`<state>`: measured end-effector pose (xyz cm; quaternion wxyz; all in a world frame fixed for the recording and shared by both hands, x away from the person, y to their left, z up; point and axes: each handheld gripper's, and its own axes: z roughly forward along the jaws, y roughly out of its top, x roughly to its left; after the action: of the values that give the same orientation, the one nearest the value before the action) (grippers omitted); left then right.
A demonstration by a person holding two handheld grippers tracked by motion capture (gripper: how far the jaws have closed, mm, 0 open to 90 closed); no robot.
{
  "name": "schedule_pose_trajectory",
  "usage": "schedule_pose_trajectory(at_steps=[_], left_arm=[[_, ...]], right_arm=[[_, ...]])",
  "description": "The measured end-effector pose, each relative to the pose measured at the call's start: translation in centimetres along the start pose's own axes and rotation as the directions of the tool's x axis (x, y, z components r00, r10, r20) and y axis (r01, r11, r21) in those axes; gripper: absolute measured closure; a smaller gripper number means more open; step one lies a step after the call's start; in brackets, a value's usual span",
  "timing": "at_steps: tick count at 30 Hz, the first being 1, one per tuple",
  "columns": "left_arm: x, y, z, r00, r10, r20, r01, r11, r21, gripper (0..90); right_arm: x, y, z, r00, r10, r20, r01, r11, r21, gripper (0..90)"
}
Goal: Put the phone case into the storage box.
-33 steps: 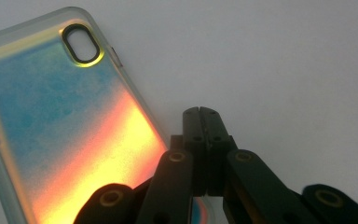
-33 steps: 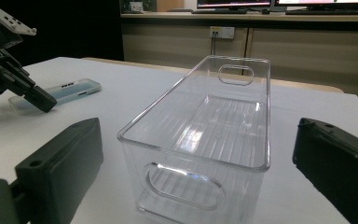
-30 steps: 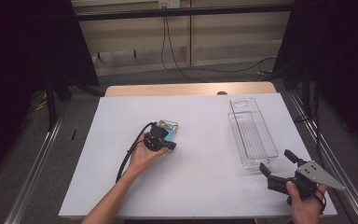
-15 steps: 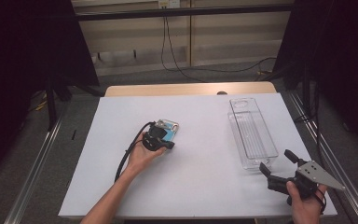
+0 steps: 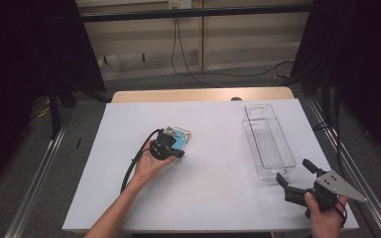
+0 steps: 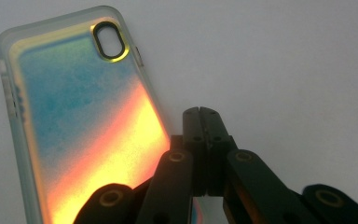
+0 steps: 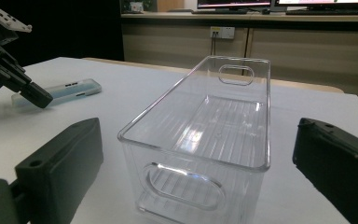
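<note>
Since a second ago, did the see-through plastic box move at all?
No. The clear plastic rectangular box sits in the same spot near the right edge of the white table, empty.

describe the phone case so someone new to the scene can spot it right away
On the white table, look left of centre, at the shut fingers of the left gripper. The phone case lies flat there: frosted rim, blue-to-orange iridescent back, oval camera cutout. The clear bin on the right is colourless and much larger.

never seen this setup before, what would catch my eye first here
The phone case glowing blue and orange, flat on the white table left of centre, with the shut left gripper at its edge. Then the empty clear plastic bin on the right, straight ahead of the open right gripper.
</note>
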<state>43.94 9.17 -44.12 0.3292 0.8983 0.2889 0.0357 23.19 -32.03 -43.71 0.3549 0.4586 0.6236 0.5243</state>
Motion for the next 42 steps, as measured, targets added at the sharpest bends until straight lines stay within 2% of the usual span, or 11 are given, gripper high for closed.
schedule_pose_trajectory(at_steps=[8, 16, 19, 27, 30, 32, 36, 38, 39, 42], left_arm=[[0.0, 0.0, 0.1, 1.0000, 0.006, 0.000, -0.006, 1.0000, 0.005, 90.0], [0.1, 0.1, -1.4, 1.0000, 0.005, -0.003, -0.006, 0.9966, -0.082, 89.0], [0.1, 0.0, -1.9, 0.9999, 0.011, 0.004, -0.011, 0.9924, -0.122, 87.8], [-0.4, 0.1, -3.0, 0.9997, 0.026, 0.000, -0.025, 0.9848, -0.172, 84.0], [-0.9, 0.4, -4.2, 0.9992, 0.041, 0.002, -0.040, 0.9747, -0.220, 83.2], [-1.1, 0.5, -4.8, 0.9994, 0.034, 0.007, -0.031, 0.9686, -0.247, 81.9], [-1.1, 0.3, -5.2, 0.9994, 0.034, -0.011, -0.036, 0.9656, -0.258, 76.5], [-1.0, 0.2, -5.3, 0.9986, 0.027, -0.045, -0.038, 0.9631, -0.266, 67.1], [-1.0, 0.2, -5.4, 0.9991, 0.020, -0.038, -0.029, 0.9611, -0.275, 66.4], [-0.8, 0.1, -5.8, 0.9978, 0.014, -0.064, -0.032, 0.9563, -0.290, 60.6]], right_arm=[[0.0, 0.0, 0.0, 1.0000, 0.000, 0.000, 0.000, 1.000, 0.000, 1.3], [0.0, 0.0, -0.1, 1.0000, 0.000, 0.001, 0.000, 1.000, -0.002, 1.3], [0.0, 0.0, -0.1, 1.0000, -0.001, 0.001, 0.001, 1.000, -0.002, 1.3], [-0.1, 0.0, -0.1, 1.0000, 0.001, 0.001, -0.001, 1.000, -0.004, 1.3], [-0.1, 0.0, -0.1, 1.0000, 0.002, 0.003, -0.002, 1.000, -0.006, 1.3], [-0.1, 0.0, -0.1, 1.0000, 0.002, 0.004, -0.002, 1.000, -0.004, 1.3], [0.0, 0.0, -0.1, 1.0000, -0.001, 0.001, 0.001, 1.000, -0.005, 1.3], [-0.1, 0.0, -0.1, 1.0000, -0.001, 0.001, 0.001, 1.000, -0.005, 1.3], [-0.1, 0.0, -0.1, 1.0000, 0.000, 0.002, 0.000, 1.000, -0.005, 1.3], [-0.1, 0.0, -0.1, 1.0000, 0.003, 0.004, -0.003, 1.000, -0.005, 1.3]])
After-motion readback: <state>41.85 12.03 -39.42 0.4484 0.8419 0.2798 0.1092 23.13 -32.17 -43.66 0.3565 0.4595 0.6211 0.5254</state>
